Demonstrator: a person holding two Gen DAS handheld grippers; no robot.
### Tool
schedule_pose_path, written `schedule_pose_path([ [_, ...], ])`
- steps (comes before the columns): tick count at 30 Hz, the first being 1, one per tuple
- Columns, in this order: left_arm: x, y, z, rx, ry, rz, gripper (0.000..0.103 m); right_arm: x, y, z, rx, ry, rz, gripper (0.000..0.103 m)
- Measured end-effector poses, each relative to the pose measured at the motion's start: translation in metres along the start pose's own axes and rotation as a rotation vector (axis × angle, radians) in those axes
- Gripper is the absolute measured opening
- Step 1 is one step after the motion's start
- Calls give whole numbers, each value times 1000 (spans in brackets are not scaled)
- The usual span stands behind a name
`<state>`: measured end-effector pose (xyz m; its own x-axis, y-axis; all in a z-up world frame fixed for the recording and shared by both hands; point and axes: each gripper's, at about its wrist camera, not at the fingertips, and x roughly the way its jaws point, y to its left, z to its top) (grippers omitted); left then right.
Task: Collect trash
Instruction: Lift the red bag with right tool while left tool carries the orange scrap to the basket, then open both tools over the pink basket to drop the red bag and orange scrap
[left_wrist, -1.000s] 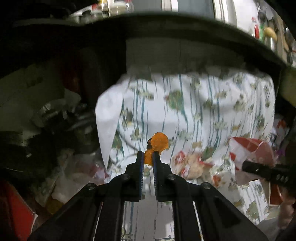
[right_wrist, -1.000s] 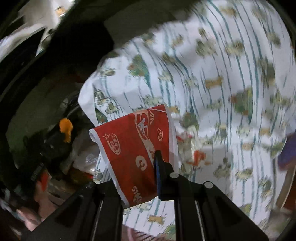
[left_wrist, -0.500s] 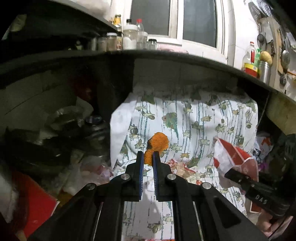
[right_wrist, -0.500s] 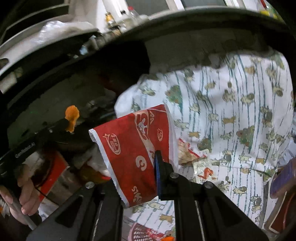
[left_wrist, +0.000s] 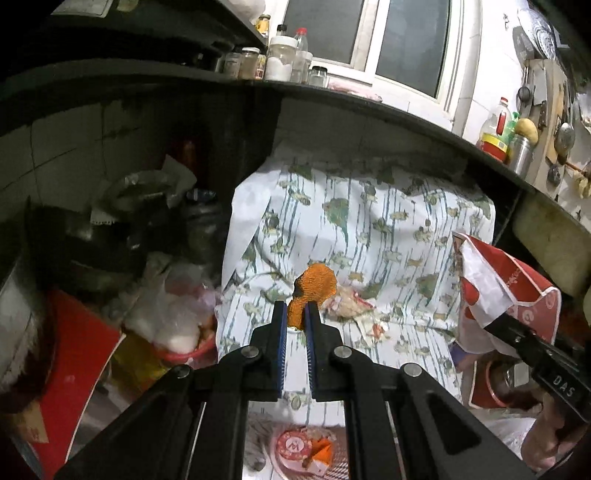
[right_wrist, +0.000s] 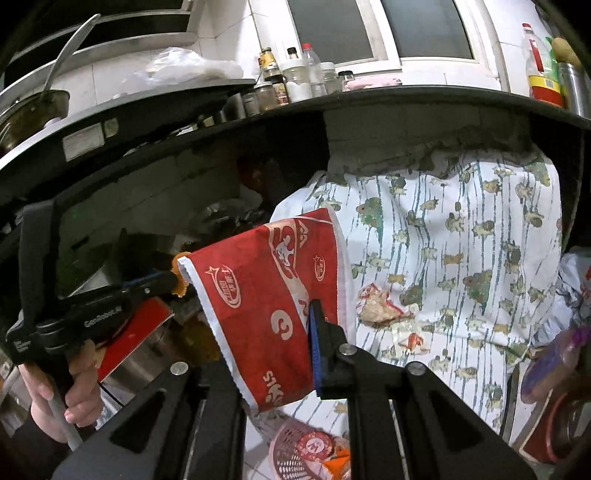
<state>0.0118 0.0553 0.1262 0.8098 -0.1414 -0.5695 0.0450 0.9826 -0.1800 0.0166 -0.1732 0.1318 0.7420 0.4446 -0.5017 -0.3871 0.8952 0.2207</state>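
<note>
**Grippers raised, each pinching one piece of trash**

Left gripper (left_wrist: 295, 320): points forward and downward, toward a patterned cloth (left_wrist: 388, 229) draped under the dark countertop (left_wrist: 369, 107). Jaws pressed nearly together on an orange scrap (left_wrist: 314, 288); the scrap stands up out of the fingertips, clear of the cloth behind it. In the right wrist view the same gripper (right_wrist: 173, 282) comes in from the left edge, roughly level, held by the person's left hand (right_wrist: 74, 391) wrapped around its grip; the orange scrap (right_wrist: 179, 275) shows only partly there, its rest hidden behind the wrapper.

Right gripper (right_wrist: 308, 325): also angled downward at the cloth (right_wrist: 461, 240). Jaws closed on a red and white wrapper (right_wrist: 266, 295), which fans up and to the left from the pinch and hides the left finger entirely. In the left wrist view this gripper (left_wrist: 491, 325) enters from the lower right, tilted upward to the left, wrapper (left_wrist: 498, 280) at its tip; the person's right hand (left_wrist: 546, 435) is partly visible on the handle at the frame edge.

More trash lies on the cloth: a crumpled wrapper (right_wrist: 380, 306) below its middle. A pink basket (right_wrist: 291, 450) with a round red label sits on the floor beneath both grippers.
</note>
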Motion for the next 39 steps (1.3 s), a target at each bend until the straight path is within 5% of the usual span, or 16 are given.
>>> schedule_pose_path([
  [17,37,-20,-67,72,178,-47,10,21,-20,-77,116,169,-33,11],
  [33,126,-21,-147,37,537,-159,10,103,-51,-168,159,579,3,11],
  [39,144,-24,-161,35,612,-176,11,126,-56,-196,208,701,43,11],
])
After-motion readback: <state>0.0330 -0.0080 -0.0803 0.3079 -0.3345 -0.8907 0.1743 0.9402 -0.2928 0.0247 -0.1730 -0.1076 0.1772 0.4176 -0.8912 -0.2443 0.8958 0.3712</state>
